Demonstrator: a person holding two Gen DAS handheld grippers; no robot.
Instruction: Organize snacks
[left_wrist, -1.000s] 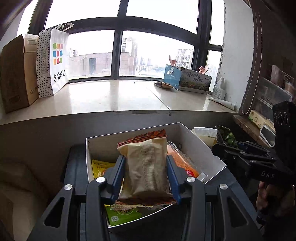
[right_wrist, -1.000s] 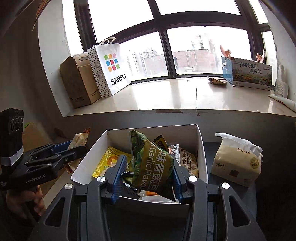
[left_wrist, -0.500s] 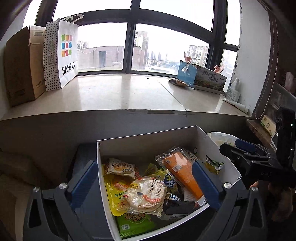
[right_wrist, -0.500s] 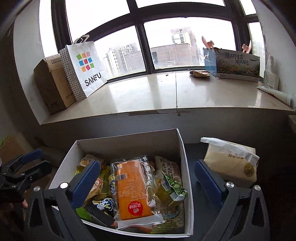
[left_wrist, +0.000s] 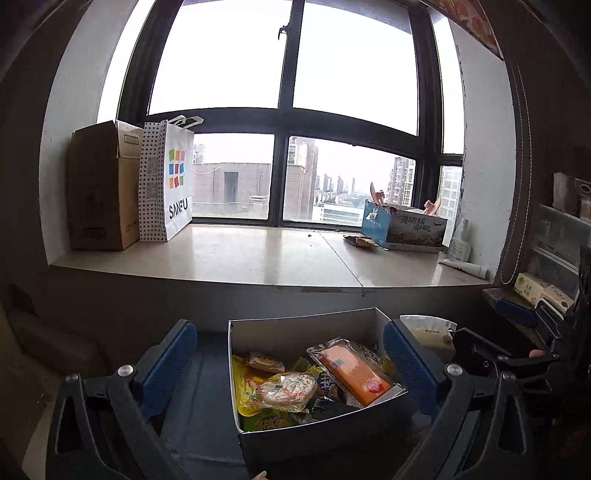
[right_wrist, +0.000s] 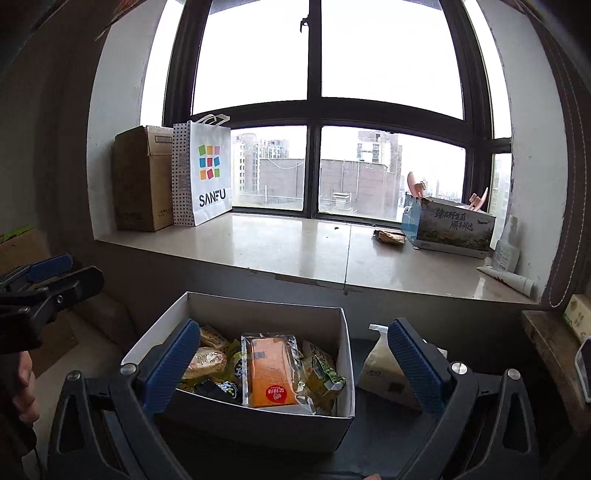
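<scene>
Both tongs hang empty above a white cardboard box (right_wrist: 236, 417) packed with snacks: the left gripper (left_wrist: 290, 363) and the right gripper (right_wrist: 293, 363) each have their blue-padded jaws spread wide apart, gripping nothing. The box sits directly ahead of and below both tools, between the spread fingers in either wrist view, on a dark surface (left_wrist: 199, 417). Inside it lie an orange packet in clear wrap (right_wrist: 269, 373), a round pastry in a clear wrapper (left_wrist: 286, 391), a green pea-snack bag (right_wrist: 325, 376) against the wall nearer the right tong, and yellow packs beneath. Judging by the load already in the box and the empty jaws, the packing step appears at or near its close. Any next move would call for finding a snack left outside the box, though none is plainly in sight on the dark surface. A soft pack of tissues (right_wrist: 384, 373) stands just beyond the right tong's outer finger, beside the box and not in it. Further ahead of both tools runs a pale stone windowsill (right_wrist: 295, 247) under a tall dark-framed window with city blocks outside. On the sill stand a brown carton (right_wrist: 142, 177) and a white SANFU shopping bag (right_wrist: 207, 170) to the far left, and a printed blue box (right_wrist: 448, 225) to the far right.
</scene>
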